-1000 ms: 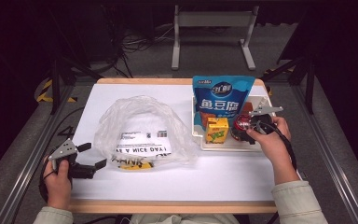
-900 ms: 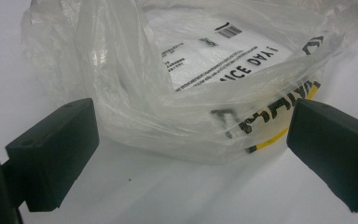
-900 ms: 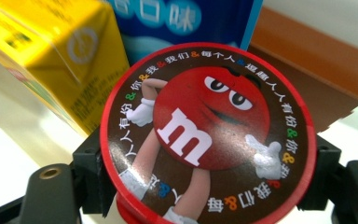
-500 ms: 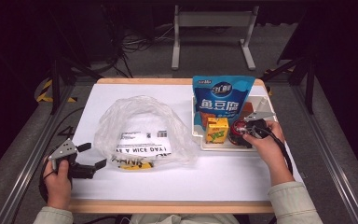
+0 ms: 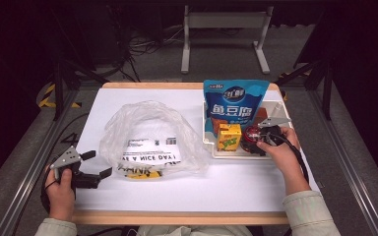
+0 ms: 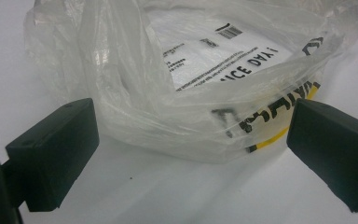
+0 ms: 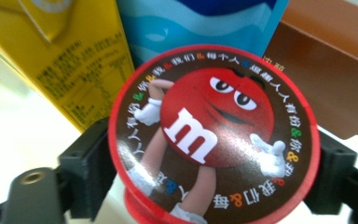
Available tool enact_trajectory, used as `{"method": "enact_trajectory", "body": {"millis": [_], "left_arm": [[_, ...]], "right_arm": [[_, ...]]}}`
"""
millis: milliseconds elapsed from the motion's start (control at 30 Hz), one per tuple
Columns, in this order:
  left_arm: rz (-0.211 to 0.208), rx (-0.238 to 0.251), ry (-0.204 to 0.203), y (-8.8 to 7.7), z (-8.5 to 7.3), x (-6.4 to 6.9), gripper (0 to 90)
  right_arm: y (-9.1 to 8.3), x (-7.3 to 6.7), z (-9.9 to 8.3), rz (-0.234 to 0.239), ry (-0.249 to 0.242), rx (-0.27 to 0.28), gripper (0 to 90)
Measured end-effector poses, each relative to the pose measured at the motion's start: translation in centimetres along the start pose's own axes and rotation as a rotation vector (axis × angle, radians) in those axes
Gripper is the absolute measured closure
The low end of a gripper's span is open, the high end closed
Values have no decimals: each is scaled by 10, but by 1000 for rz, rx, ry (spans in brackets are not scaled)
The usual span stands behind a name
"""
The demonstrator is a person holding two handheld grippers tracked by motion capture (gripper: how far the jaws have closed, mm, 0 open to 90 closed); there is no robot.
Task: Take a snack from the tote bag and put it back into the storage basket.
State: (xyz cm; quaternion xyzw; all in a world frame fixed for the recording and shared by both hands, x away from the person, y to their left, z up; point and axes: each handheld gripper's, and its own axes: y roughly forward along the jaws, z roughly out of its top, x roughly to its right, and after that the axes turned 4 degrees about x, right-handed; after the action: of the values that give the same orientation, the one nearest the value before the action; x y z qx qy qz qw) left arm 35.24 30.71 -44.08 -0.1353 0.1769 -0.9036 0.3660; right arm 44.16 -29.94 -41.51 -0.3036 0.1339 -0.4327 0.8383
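My right hand-held gripper (image 7: 205, 172) has its jaws on both sides of the red tub (image 7: 214, 135) in the tray (image 5: 211, 147) at right, just opening. My left hand-held gripper (image 5: 91, 167) sits wide open, empty, near the bag (image 6: 205, 88).

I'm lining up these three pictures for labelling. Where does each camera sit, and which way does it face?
High view: above the person's side, facing forward and down on the table; forearms, hands, both grippers.
Left gripper view: along its open jaws at the plastic bag.
Right gripper view: jaws flank the red candy tub.
Shared: bag, tub.
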Motion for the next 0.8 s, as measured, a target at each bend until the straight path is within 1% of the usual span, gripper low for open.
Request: {"method": "enact_trajectory", "body": {"millis": [33, 133, 167, 200, 233, 267, 300, 333, 400, 500, 533, 600, 733, 800], "left_arm": [[1, -2, 0, 0, 0, 0, 27], [0, 0, -3, 0, 0, 0, 27], [-1, 3, -5, -1, 0, 0, 27], [-1, 3, -5, -1, 0, 0, 27], [-3, 5, 3, -1, 1, 1, 27], [-3, 5, 3, -1, 1, 1, 27], [-5, 4, 5, -1, 2, 2, 27], [-6, 5, 7, -1, 2, 2, 27], [-10, 4, 7, -1, 3, 4, 27], [-10, 6, 8, -1, 3, 4, 27], [-10, 7, 5, -2, 3, 5, 27], [-9, 11, 6, -3, 3, 5, 27], [-14, 10, 9, -6, 2, 10, 27], [-17, 16, 10, -9, 2, 13, 26]], "right_arm": [[-1, -1, 1, 0, 7, 5, 162], [-7, -2, 4, -10, 3, 20, 162], [-12, -2, 6, -14, 1, 31, 162], [-12, -2, 6, -14, 1, 31, 162], [-23, -3, 10, -25, -4, 61, 161], [-23, -3, 10, -25, -4, 61, 161], [-32, -5, 12, -30, -11, 88, 162], [-32, -5, 12, -30, -11, 88, 162], [-45, -9, 14, -26, -28, 128, 162], [-60, -16, 13, -2, -60, 183, 162], [-66, -20, 10, 16, -70, 208, 162], [-76, -27, 3, 46, -70, 255, 162], [-86, -38, -14, 97, -75, 317, 162], [-88, -42, -22, 125, -82, 336, 163]]}}
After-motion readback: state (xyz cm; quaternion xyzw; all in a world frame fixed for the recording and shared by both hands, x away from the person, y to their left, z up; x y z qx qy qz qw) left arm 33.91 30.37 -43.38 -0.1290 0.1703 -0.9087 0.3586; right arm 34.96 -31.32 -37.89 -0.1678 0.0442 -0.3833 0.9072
